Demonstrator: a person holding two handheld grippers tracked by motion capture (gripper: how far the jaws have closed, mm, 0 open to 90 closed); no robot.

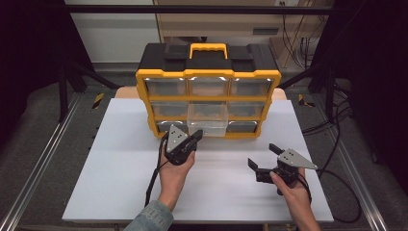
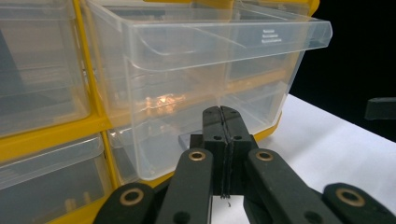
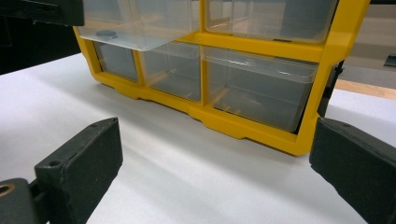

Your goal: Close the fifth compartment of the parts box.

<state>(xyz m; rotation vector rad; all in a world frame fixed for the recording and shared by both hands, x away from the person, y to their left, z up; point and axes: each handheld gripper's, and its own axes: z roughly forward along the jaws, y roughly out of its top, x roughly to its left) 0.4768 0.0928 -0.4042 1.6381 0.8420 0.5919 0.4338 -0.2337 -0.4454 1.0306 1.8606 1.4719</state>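
Clear drawer [image 1: 208,118] juts from yellow organiser [image 1: 144,91], holding a small dark piece [image 3: 106,33].

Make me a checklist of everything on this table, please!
Surface: white board, mostly bare.
Job's things: yellow drawer cabinet upright at the back; clear middle drawer pulled out, small dark thing inside.
Clutter: nothing seen.
Grippers: left gripper shut, empty, by the drawer's front; right gripper open, empty, over the board.
Cables: black cable trails from the left gripper; more cables beside the table.
Surroundings: dark frame, grey floor.
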